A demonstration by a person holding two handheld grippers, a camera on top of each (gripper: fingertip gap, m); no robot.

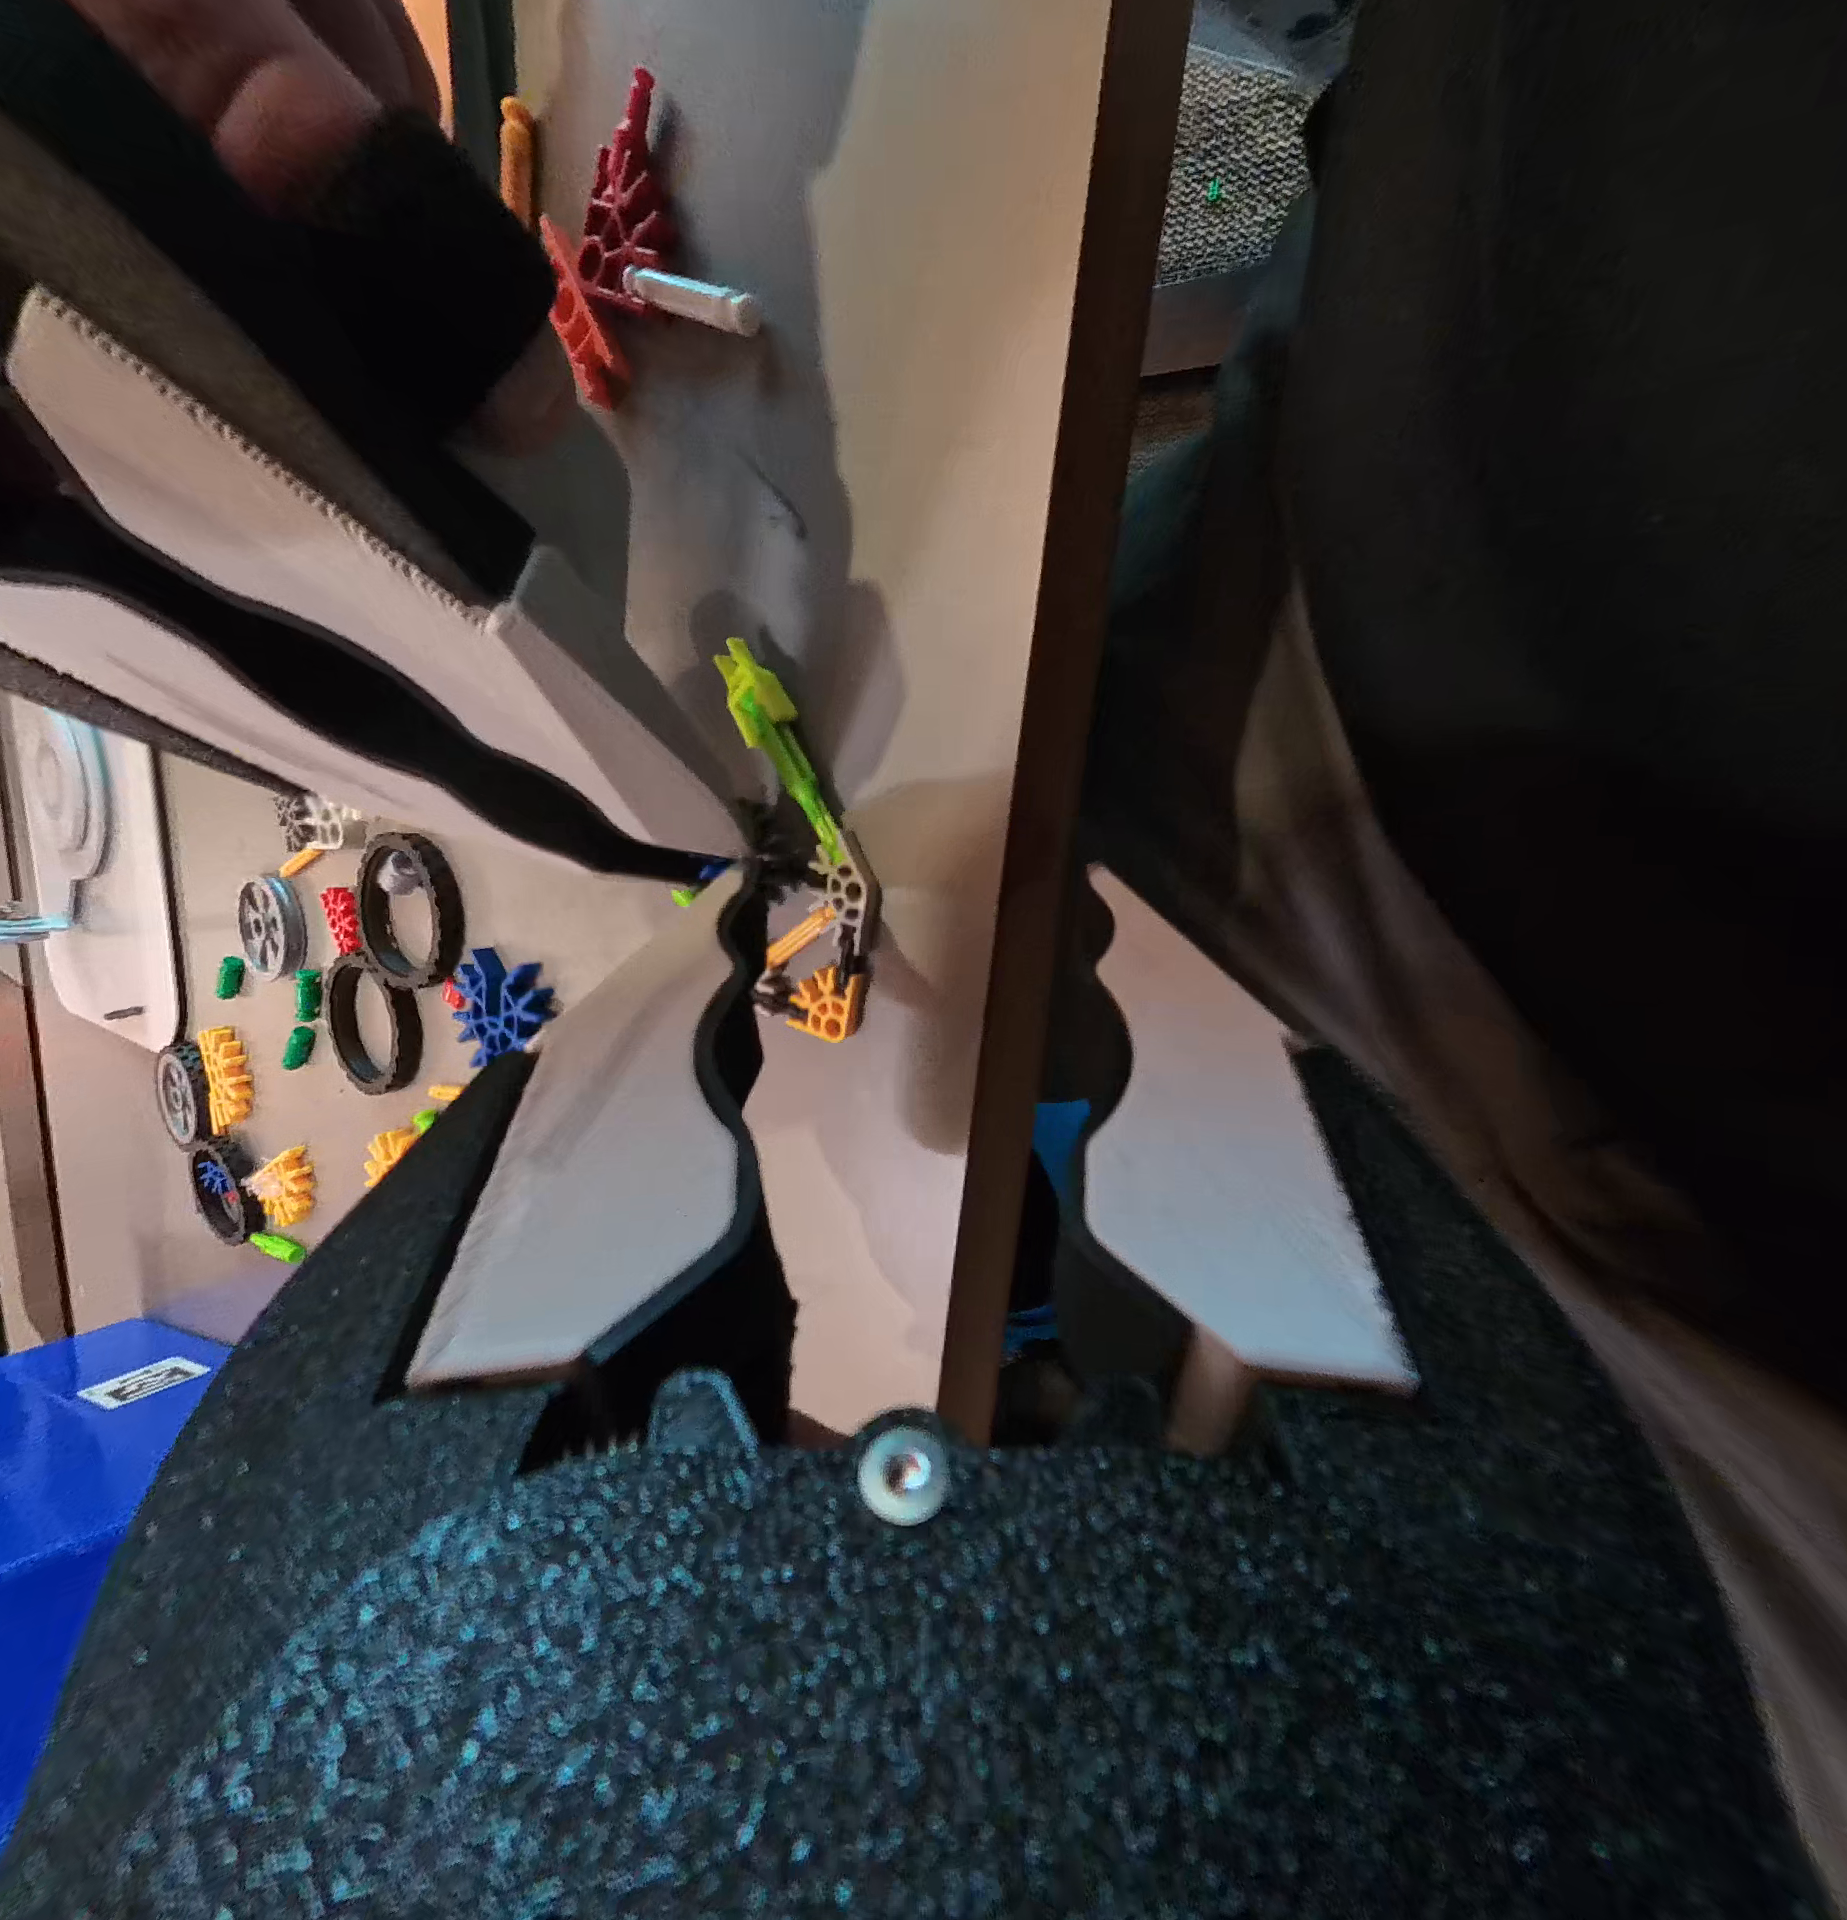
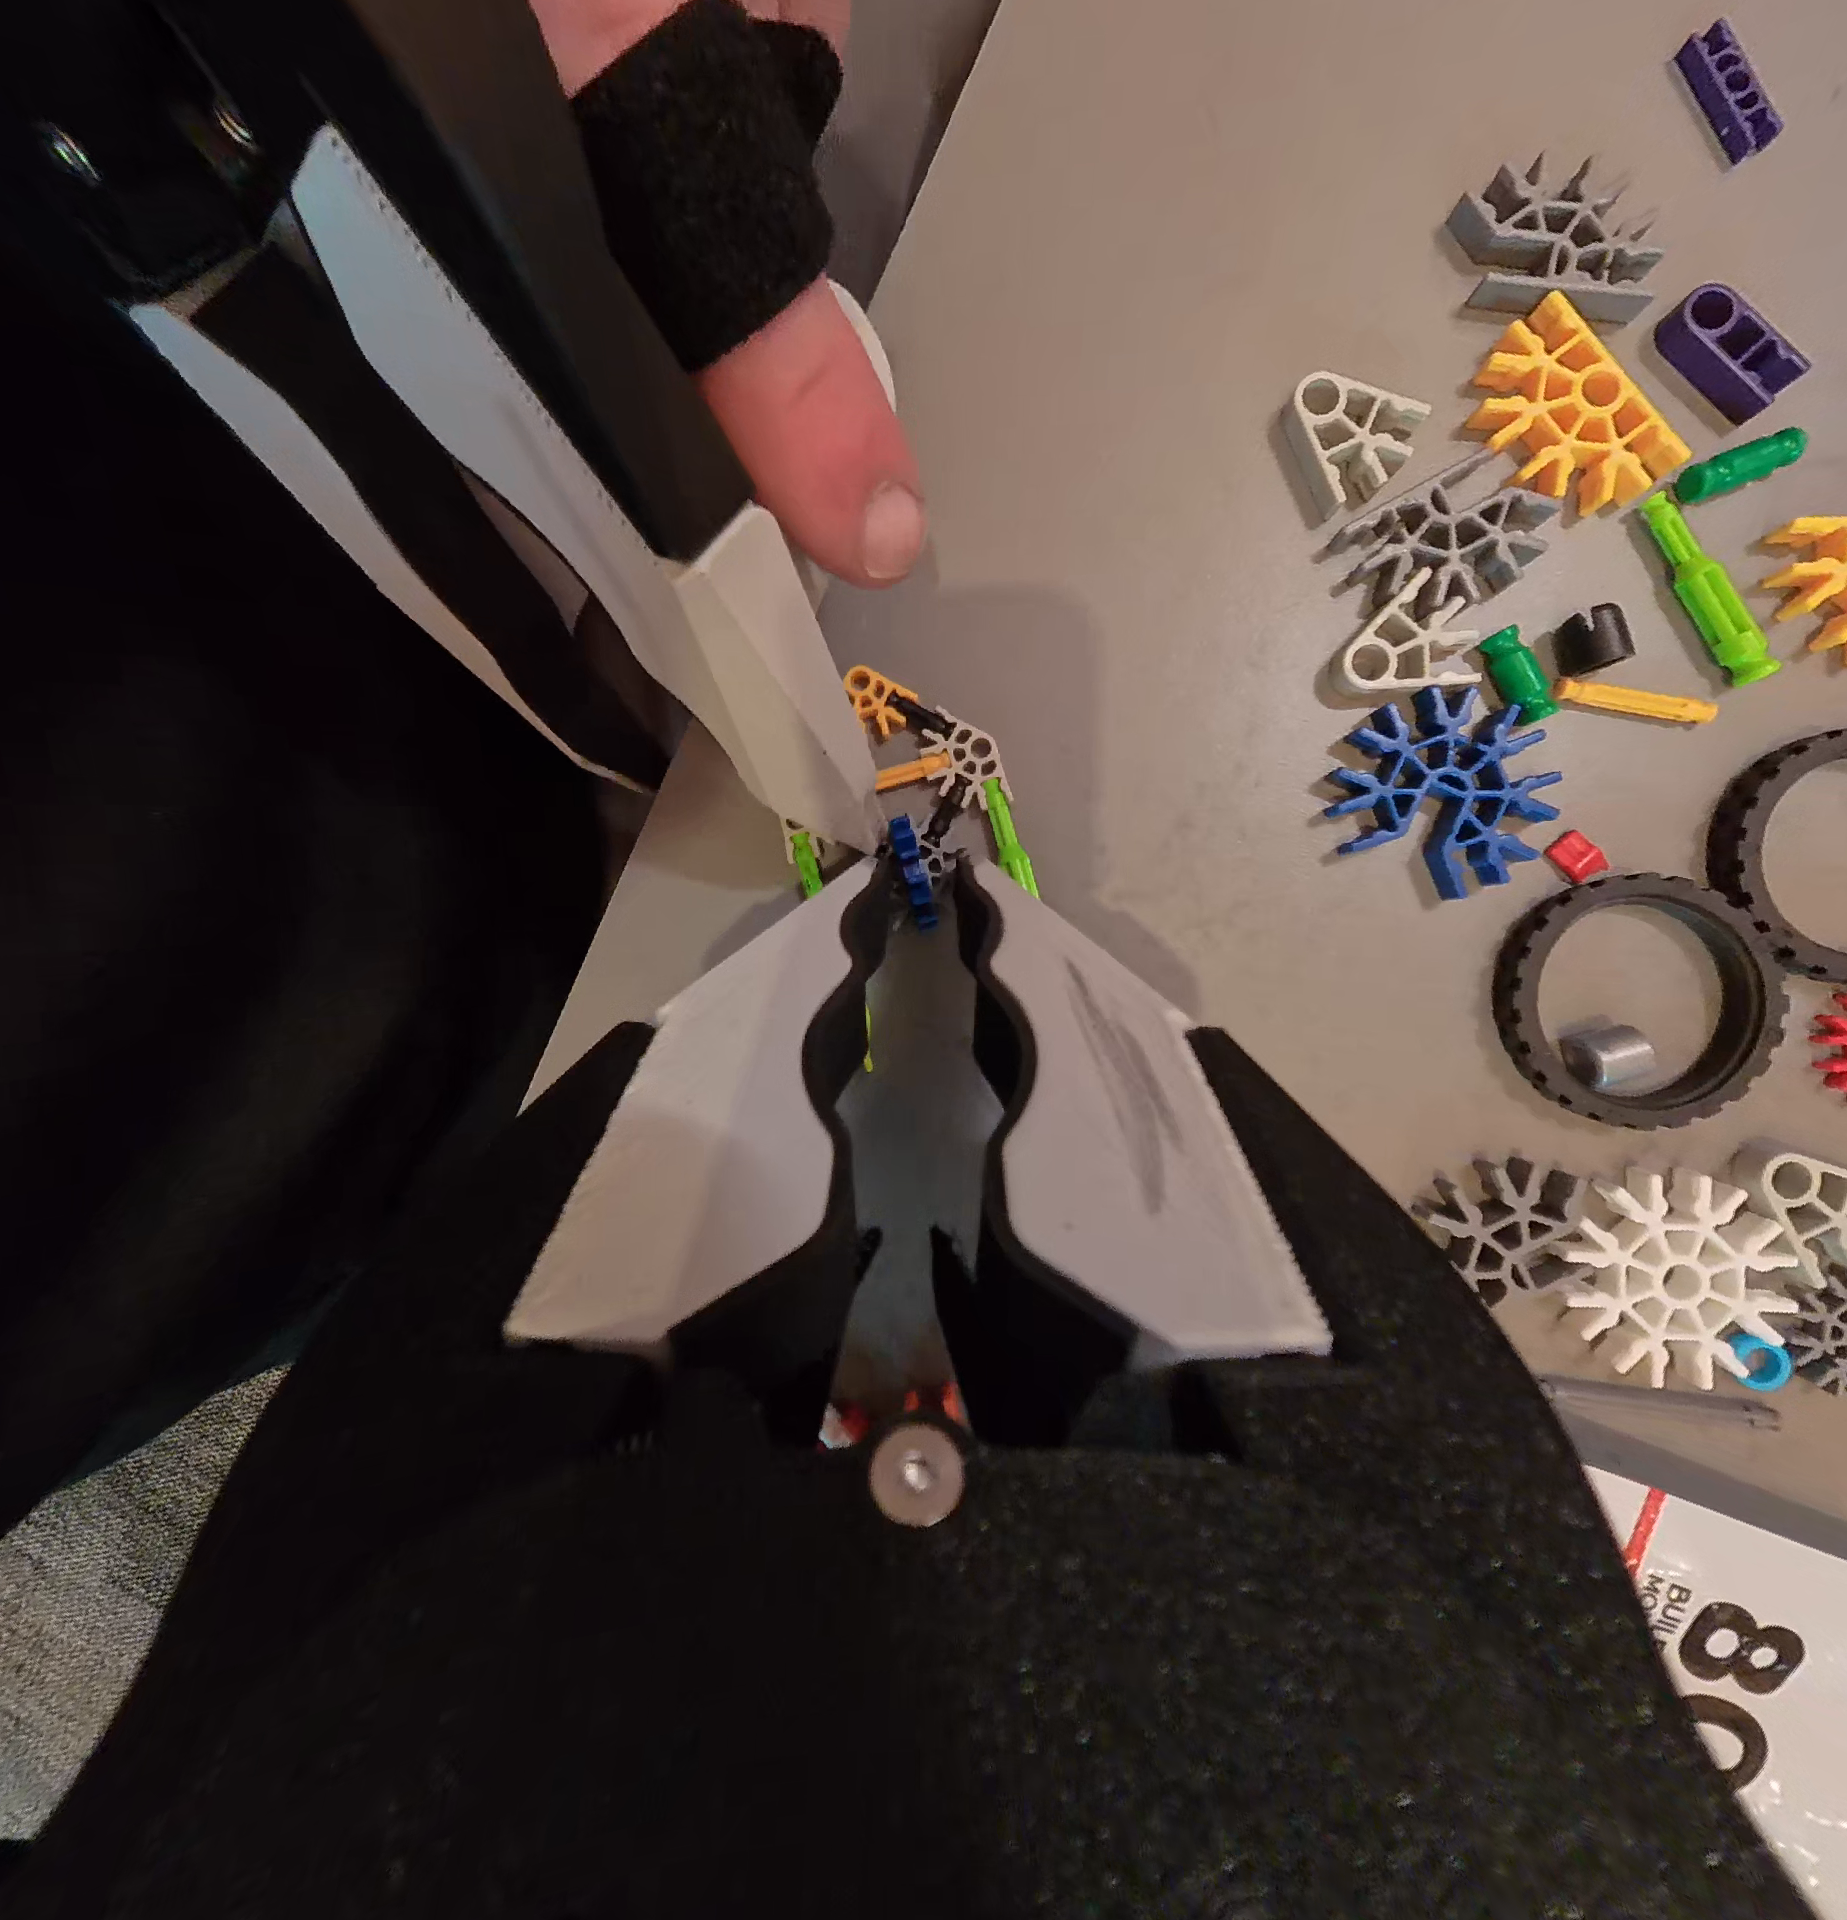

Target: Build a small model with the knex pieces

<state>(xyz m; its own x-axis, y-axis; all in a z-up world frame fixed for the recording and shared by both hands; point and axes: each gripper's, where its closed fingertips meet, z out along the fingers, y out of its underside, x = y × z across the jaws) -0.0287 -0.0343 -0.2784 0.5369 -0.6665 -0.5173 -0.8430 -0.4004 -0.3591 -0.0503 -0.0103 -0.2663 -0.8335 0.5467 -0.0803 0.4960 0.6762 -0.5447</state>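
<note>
A small assembly of rods and connectors (image 2: 950,769) sits near the grey table's (image 2: 1158,312) edge, with orange and grey connectors, green rods and a small blue toothed piece (image 2: 914,862). My right gripper (image 2: 917,868) is shut on that blue piece. It enters the left wrist view from the upper left (image 1: 727,852). My left gripper (image 1: 919,878) is open. Its left fingertip (image 1: 737,894) is at the assembly (image 1: 836,914), and its right finger hangs beyond the table edge. It also shows in the right wrist view (image 2: 747,805). A hand's finger (image 2: 846,468) in a black sleeve rests on it.
Loose parts lie to the right: a blue snowflake connector (image 2: 1438,790), black tyres (image 2: 1636,997), yellow connectors (image 2: 1573,405), a white snowflake (image 2: 1677,1278), purple pieces (image 2: 1729,353). A printed sheet (image 2: 1729,1662) lies near. Red connectors (image 1: 607,249), a blue box (image 1: 57,1455) and the brown table edge (image 1: 1064,623) show.
</note>
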